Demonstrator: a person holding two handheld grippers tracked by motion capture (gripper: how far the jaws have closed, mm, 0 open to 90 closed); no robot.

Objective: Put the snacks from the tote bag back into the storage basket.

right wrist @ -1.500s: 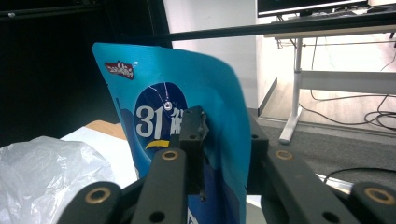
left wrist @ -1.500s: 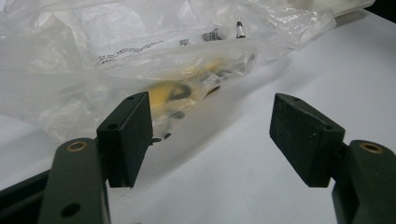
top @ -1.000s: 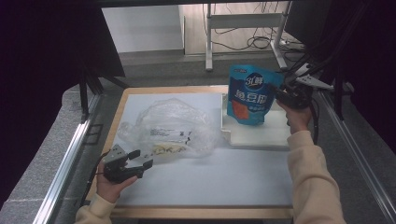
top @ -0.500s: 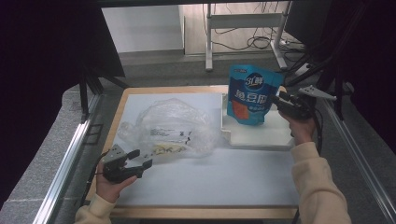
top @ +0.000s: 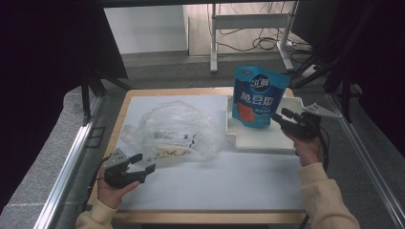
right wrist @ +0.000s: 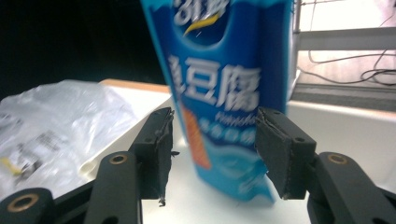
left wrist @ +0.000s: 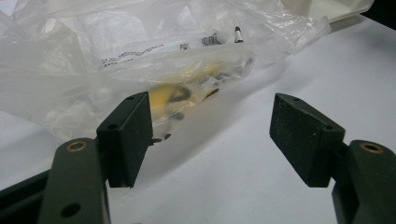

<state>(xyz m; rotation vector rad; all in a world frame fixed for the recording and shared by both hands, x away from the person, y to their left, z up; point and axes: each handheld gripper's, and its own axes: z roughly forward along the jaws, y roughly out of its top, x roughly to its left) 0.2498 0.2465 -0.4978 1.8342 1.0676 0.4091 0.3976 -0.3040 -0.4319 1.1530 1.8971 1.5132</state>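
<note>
A blue stand-up pouch [top: 258,98] with white lettering stands upright in a white tray [top: 267,139] at the back right. My right gripper [top: 280,114] is at the pouch's lower right corner and points at it. Its jaws have just been opening. In the right gripper view the pouch [right wrist: 224,93] rises just past the gripper [right wrist: 214,135], and the pads do not press on it. My left gripper [top: 143,164] rests open at the front left, pointing at a crumpled clear plastic bag [top: 176,129]. In the left gripper view the bag [left wrist: 140,56], with yellow items inside, lies just beyond the open gripper [left wrist: 210,116].
A white mat [top: 215,181] covers the wooden table [top: 210,217], bare between bag and front edge. A metal rail [top: 67,167] runs along the left side. Beyond the table are a desk frame [top: 248,21] and floor cables [top: 267,45].
My right gripper has come down from the pouch's upper right edge to its lower right corner, and its jaws stand wider. The pouch stays upright. The left gripper has not moved.
</note>
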